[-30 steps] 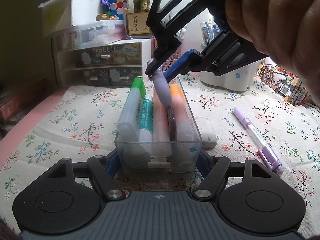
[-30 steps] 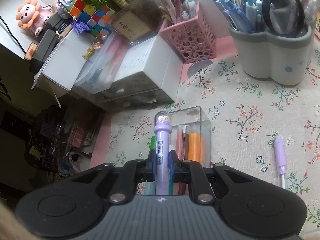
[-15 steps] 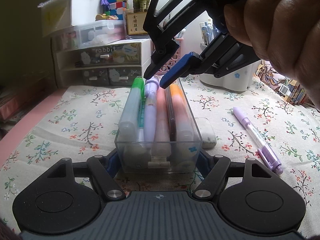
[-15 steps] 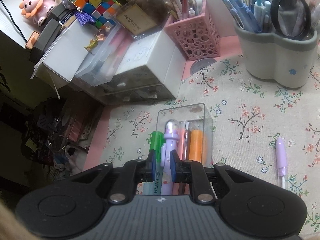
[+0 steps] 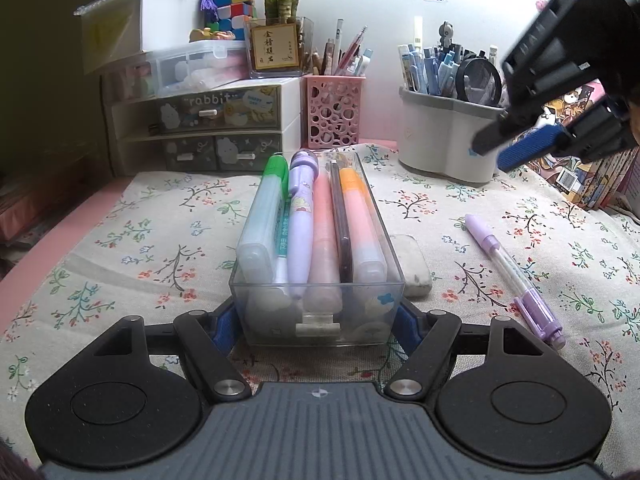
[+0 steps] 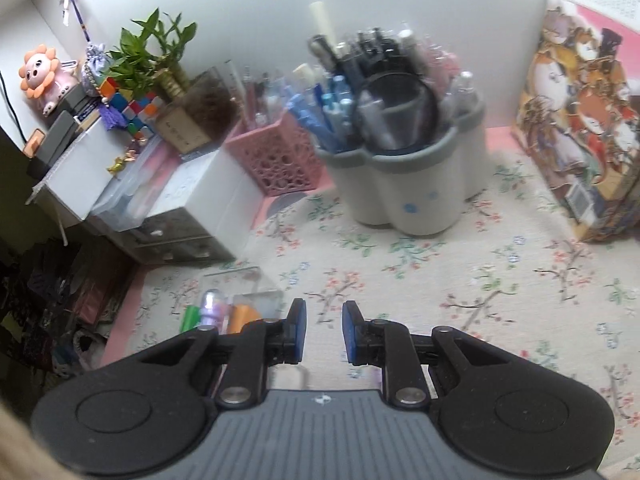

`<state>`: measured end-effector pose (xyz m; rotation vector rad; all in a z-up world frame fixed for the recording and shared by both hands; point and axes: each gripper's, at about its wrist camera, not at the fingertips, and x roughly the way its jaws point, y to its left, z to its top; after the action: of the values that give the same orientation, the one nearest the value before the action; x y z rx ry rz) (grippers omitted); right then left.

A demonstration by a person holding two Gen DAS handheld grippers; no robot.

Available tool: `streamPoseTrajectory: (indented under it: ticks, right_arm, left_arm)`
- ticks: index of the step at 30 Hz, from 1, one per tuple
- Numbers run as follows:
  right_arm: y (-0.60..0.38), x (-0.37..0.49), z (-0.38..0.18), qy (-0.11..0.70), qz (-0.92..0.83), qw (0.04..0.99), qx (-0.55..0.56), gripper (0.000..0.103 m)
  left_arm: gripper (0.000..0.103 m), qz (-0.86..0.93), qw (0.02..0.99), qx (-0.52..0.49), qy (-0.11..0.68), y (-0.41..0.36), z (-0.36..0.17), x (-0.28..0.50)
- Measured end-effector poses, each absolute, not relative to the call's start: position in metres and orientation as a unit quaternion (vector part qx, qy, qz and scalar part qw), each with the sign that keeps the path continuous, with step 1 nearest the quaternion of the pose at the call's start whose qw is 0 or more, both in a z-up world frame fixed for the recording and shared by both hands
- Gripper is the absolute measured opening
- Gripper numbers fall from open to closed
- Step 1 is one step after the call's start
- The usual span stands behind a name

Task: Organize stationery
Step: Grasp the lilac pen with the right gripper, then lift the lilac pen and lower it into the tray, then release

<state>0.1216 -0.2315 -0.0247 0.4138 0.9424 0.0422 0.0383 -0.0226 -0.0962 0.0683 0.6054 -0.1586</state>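
Observation:
A clear plastic box (image 5: 316,322) lies lengthwise in front of me on the floral cloth, and my left gripper (image 5: 316,320) is shut on its near end. Inside lie several markers and the purple pen with a domed cap (image 5: 301,216). My right gripper (image 6: 323,330) hangs above the cloth to the right of the box (image 6: 240,284); its jaws are opening and nothing is between them. In the left wrist view the right gripper (image 5: 516,148) shows at the upper right. A lilac pen (image 5: 512,276) lies loose on the cloth right of the box, with a white eraser (image 5: 412,264) beside the box.
A grey-white pen pot (image 5: 444,136) full of pens, a pink perforated holder (image 5: 334,116) and a small drawer unit (image 5: 200,128) stand along the back. A plant and colourful cube (image 5: 232,4) sit on top. Illustrated books (image 6: 576,128) stand at the right.
The right gripper let the purple domed pen down into the box, opened, and pulled away to the right and up. The left gripper and box stayed put.

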Motion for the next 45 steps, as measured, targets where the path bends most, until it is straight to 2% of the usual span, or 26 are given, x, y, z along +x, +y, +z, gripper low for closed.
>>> streamPoseTrajectory:
  ticks: [10, 18, 24, 37, 45]
  right_arm:
    - [-0.236, 0.095, -0.065, 0.495, 0.03, 0.854, 0.154, 0.022]
    - [-0.224, 0.096, -0.074, 0.503, 0.035, 0.854, 0.124, 0.019]
    - [-0.231, 0.09, -0.076, 0.494, 0.028, 0.855, 0.159, 0.016]
    - [-0.21, 0.089, -0.037, 0.432, 0.072, 0.88, 0.184, 0.016]
    - [-0.177, 0.112, -0.027, 0.437, 0.119, 0.868, 0.204, 0.016]
  left_arm:
    - [0.072, -0.078, 0.951, 0.034, 0.298, -0.023, -0.096, 0.038]
    - [0.072, -0.078, 0.951, 0.035, 0.297, -0.023, -0.096, 0.038]
    - [0.072, -0.078, 0.951, 0.035, 0.297, -0.023, -0.096, 0.039]
    - [0.072, -0.078, 0.951, 0.036, 0.297, -0.023, -0.096, 0.039]
    - [0.072, -0.08, 0.951, 0.036, 0.297, -0.023, -0.096, 0.039]
